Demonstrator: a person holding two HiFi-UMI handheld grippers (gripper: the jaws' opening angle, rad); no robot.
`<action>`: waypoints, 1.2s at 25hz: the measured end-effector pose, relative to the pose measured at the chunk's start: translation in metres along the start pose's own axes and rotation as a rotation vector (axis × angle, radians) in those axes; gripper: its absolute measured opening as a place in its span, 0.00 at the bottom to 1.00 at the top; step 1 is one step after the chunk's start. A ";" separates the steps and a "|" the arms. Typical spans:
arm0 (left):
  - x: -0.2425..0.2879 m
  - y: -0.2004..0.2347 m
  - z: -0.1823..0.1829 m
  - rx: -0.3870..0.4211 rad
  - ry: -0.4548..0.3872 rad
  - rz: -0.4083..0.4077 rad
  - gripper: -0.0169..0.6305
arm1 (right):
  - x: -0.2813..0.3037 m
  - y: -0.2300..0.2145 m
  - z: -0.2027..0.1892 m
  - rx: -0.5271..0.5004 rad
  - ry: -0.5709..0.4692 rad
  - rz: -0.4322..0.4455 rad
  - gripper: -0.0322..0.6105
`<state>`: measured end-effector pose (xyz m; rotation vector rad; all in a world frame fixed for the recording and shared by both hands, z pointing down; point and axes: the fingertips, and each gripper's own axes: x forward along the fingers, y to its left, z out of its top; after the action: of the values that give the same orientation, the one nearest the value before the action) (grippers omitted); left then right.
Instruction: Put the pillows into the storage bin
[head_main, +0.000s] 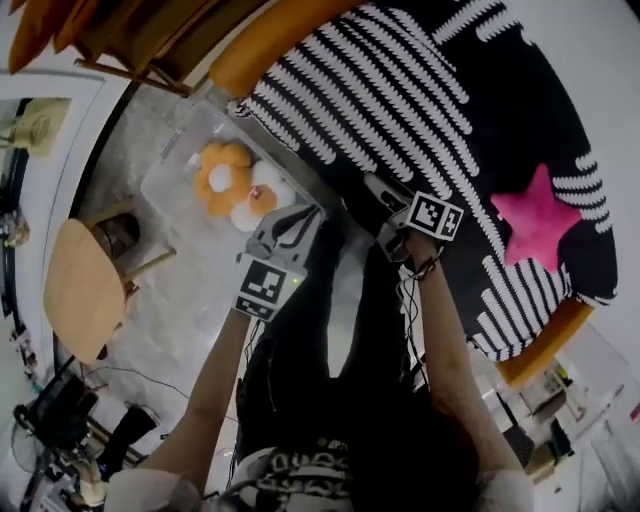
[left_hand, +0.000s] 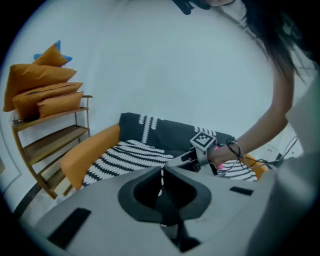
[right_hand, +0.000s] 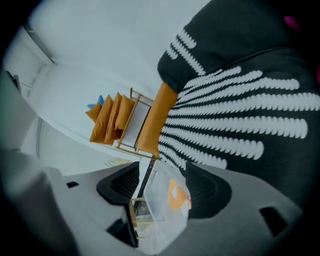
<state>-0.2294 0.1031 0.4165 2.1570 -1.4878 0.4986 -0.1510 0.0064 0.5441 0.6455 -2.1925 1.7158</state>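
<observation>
A clear storage bin (head_main: 176, 150) stands on the floor in front of the striped sofa (head_main: 400, 90). Inside it lie an orange flower pillow (head_main: 222, 178) and a white pillow with an orange centre (head_main: 262, 200). A pink star pillow (head_main: 535, 215) rests on the sofa seat to the right. My left gripper (head_main: 303, 214) hovers at the bin's near right corner, jaws together and empty (left_hand: 162, 172). The right gripper (head_main: 380, 196) hangs over the sofa's front edge, left of the star pillow. Its jaws stand open and empty (right_hand: 162, 176); through the gap the bin (right_hand: 160, 215) shows farther off.
A wooden shelf (head_main: 120, 40) stacked with orange cushions (left_hand: 42, 92) stands beyond the bin, by the sofa's orange armrest (head_main: 280, 40). A round wooden stool (head_main: 85, 290) is left of me. Cables and gear lie at lower left, and clear boxes (head_main: 560, 390) at lower right.
</observation>
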 end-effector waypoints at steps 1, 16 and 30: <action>0.015 -0.013 0.004 0.023 0.009 -0.040 0.05 | -0.021 -0.016 0.008 0.021 -0.043 -0.022 0.49; 0.165 -0.276 0.059 0.321 0.092 -0.438 0.05 | -0.362 -0.252 0.038 0.270 -0.475 -0.325 0.52; 0.271 -0.437 0.043 0.339 0.190 -0.541 0.05 | -0.453 -0.441 0.018 0.269 -0.395 -0.567 0.60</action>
<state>0.2750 0.0032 0.4525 2.5542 -0.7069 0.7673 0.4633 -0.0184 0.6926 1.6134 -1.7386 1.6698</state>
